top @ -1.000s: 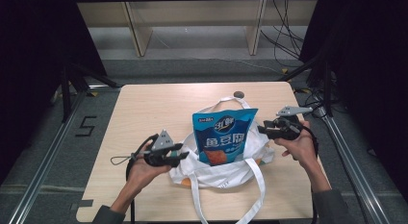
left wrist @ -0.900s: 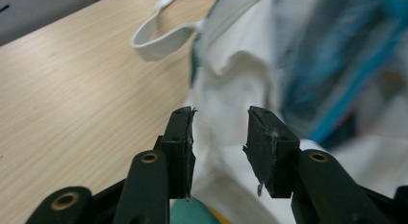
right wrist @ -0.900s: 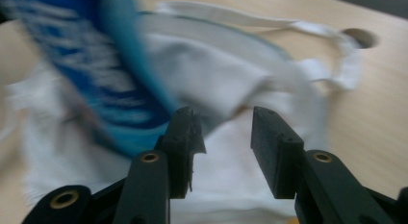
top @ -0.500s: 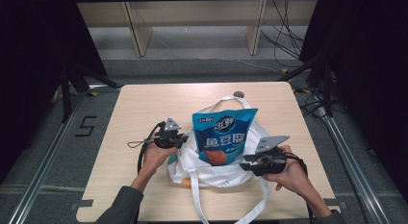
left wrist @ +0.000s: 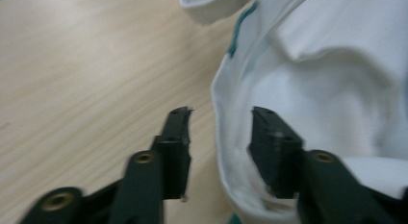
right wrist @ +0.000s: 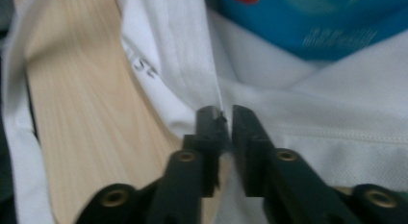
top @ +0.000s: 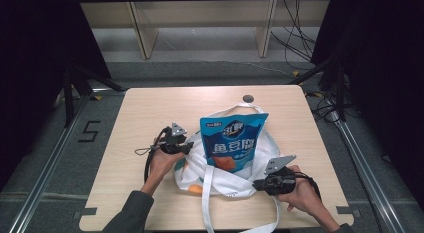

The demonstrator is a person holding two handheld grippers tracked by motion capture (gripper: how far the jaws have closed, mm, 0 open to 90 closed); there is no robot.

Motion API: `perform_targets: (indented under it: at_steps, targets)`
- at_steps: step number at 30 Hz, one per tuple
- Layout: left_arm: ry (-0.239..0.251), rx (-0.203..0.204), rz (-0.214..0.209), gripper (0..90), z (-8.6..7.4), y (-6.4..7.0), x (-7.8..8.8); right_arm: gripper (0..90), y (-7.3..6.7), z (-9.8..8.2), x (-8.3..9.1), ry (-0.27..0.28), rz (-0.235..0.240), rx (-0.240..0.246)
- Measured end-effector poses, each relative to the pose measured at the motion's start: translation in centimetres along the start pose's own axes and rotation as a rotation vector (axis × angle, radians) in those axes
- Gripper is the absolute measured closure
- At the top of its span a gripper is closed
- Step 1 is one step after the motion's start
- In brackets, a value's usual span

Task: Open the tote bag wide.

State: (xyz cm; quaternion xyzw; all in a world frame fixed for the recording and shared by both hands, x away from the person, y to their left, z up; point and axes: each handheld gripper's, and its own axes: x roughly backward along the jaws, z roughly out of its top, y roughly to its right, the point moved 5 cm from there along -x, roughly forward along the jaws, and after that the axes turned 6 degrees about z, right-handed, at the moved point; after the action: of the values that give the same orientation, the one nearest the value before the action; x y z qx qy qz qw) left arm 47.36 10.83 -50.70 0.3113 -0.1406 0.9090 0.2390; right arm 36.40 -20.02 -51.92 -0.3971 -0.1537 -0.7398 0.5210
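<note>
A white tote bag (top: 220,180) lies on the wooden table (top: 150,108) with a blue snack pouch (top: 231,145) standing in its mouth. My left gripper (top: 189,148) is at the bag's left rim. Its jaws have just been opening and stand apart, with the rim of the bag (left wrist: 327,89) passing between them, unpressed, around the left gripper (left wrist: 219,128). My right gripper (top: 256,184) is at the bag's front right. Its jaws have just been closing, and the right gripper (right wrist: 227,119) pinches a fold of the bag (right wrist: 337,123) below the pouch (right wrist: 312,22).
The bag's long white straps (top: 206,208) trail to the table's near edge. A small dark round disc (top: 248,98) sits at the far edge. Wooden shelf legs (top: 142,33) stand beyond the table, and metal rails (top: 45,178) run along both sides.
My right hand has come down from beside the pouch to the bag's front right corner and closed there. My left hand has shifted slightly up to the bag's left rim.
</note>
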Motion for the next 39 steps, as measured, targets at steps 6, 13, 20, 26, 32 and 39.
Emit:
perform_targets:
  at_steps: [6, 13, 20, 26, 32, 39]
  targets:
    - [0.124, 0.002, -0.126, 62.2, -1.3, 3.2, 6.0, 68.1, 0.3, 2.3, 3.6, 0.174, -0.080, 0.004]
    - [-0.001, -0.104, -0.212, 74.3, -5.7, 6.1, 5.2, 67.7, 2.6, 1.0, 0.8, 0.071, -0.170, 0.000]
    - [-0.035, -0.174, -0.143, 84.9, -6.2, 6.5, 3.6, 85.6, 3.5, 0.4, -0.8, 0.040, -0.182, -0.005]
    - [-0.029, -0.170, -0.089, 86.3, -5.1, 5.4, 1.9, 88.0, 3.7, 0.6, -1.6, 0.040, -0.196, -0.023]
    - [-0.031, -0.191, -0.037, 87.3, -3.5, 3.4, -0.3, 88.0, 4.9, 1.7, -2.3, 0.066, -0.225, -0.029]
    - [-0.028, -0.146, -0.015, 87.9, -2.1, 1.6, -2.4, 87.7, 6.6, 2.9, -2.9, 0.064, -0.241, -0.061]
